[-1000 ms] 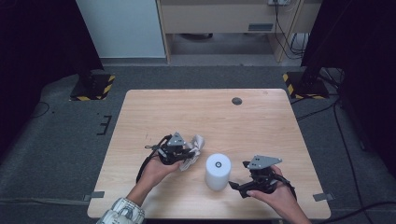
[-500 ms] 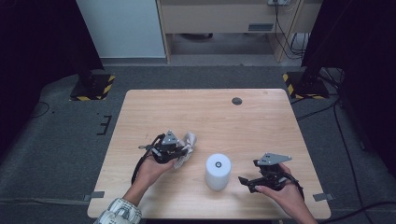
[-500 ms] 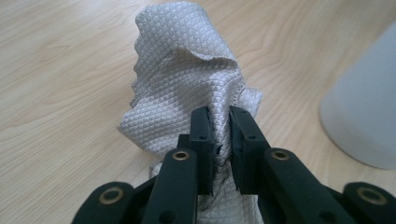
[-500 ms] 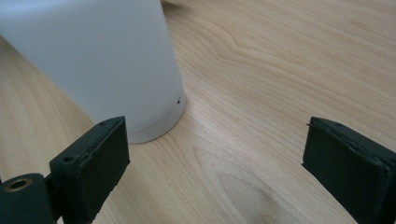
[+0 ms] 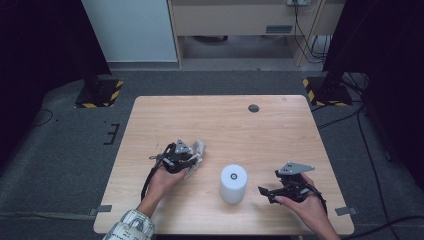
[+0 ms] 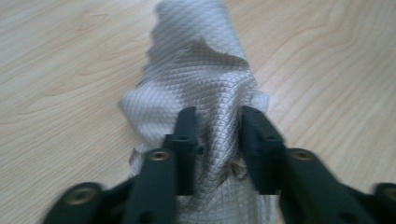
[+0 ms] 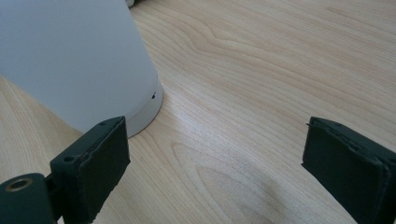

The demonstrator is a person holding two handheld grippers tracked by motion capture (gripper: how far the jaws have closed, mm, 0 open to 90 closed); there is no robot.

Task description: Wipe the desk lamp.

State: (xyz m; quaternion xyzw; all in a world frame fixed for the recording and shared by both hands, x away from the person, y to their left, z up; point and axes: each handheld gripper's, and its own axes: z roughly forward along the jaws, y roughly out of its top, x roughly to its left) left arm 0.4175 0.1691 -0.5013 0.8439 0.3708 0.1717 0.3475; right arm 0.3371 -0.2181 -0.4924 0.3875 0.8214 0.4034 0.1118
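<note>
On the left part of the wooden table, the left gripper lay low over a crumpled white cloth. Its jaws had just been opening, and in the left gripper view the cloth bunched up between them, one fold rising beyond the tips; they stood slightly apart, loose beside the fabric rather than pinching it. Near the middle stood a white cylinder, upright, just right of the cloth. Farther right, the right gripper rested with jaws spread wide on nothing, the cylinder just beyond its left jaw.
</note>
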